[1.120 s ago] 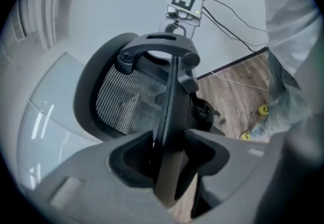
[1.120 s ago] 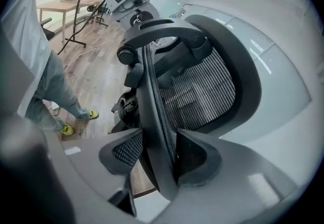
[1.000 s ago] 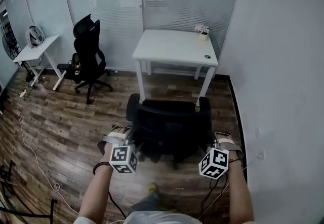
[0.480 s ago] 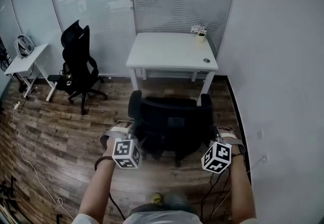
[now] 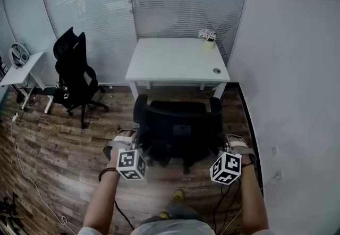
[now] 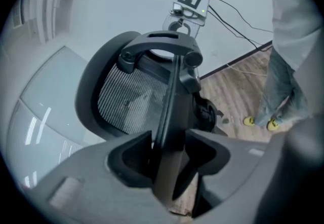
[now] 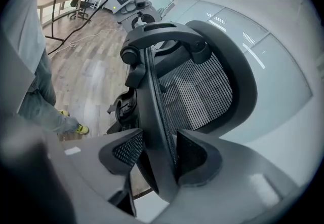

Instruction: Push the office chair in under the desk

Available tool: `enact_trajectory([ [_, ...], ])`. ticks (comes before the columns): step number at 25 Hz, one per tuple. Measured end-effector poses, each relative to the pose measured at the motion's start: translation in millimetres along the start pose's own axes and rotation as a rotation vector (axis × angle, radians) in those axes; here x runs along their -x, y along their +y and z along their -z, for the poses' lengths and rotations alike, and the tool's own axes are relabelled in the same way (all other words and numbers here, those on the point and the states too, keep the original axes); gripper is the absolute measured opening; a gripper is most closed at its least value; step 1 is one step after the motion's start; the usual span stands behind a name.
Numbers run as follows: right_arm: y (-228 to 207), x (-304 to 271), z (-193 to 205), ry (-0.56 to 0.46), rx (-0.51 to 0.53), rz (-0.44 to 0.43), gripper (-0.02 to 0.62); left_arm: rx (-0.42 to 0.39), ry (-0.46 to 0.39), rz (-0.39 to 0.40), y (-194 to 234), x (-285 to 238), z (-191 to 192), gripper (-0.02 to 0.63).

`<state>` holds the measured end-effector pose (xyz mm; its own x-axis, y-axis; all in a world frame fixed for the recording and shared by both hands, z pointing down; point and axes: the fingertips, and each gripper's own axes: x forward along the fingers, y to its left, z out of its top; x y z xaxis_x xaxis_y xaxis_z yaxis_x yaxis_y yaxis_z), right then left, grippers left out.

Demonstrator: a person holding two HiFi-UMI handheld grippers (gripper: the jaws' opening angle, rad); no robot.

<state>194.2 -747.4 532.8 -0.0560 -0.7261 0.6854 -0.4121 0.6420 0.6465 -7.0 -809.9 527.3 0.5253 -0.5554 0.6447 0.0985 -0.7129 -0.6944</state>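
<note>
A black mesh-backed office chair (image 5: 180, 127) stands on the wood floor just in front of a white desk (image 5: 175, 61), its back toward me. My left gripper (image 5: 140, 146) holds the backrest's left edge and my right gripper (image 5: 220, 146) its right edge. In the left gripper view the left gripper (image 6: 169, 154) has the backrest rim (image 6: 172, 91) between its pads; its jaws have just been opening a little, with the rim still between them. Looking along the right gripper (image 7: 159, 154), both pads press on the rim (image 7: 152, 96).
A second black chair (image 5: 71, 77) and a small white table (image 5: 21, 69) stand at the left. A potted plant (image 5: 209, 37) sits on the desk's far right corner. A white wall (image 5: 287, 95) runs close on the right. Cables (image 5: 26, 165) trail over the floor.
The chair and both grippers have moved forward together toward the desk. The desk now looks nearer, with the chair's front close to the desk's near edge.
</note>
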Motion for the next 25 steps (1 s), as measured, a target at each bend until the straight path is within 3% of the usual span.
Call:
enact_trajectory([
  [10,-73,-58,11,-0.019,0.011,-0.009,0.202,0.017,0.013,-0.014,65,-63,4,0.206],
  [25,-117,-97,20,-0.035,0.020,0.008,0.202,0.025,0.024,-0.047,105,-107,6,0.217],
])
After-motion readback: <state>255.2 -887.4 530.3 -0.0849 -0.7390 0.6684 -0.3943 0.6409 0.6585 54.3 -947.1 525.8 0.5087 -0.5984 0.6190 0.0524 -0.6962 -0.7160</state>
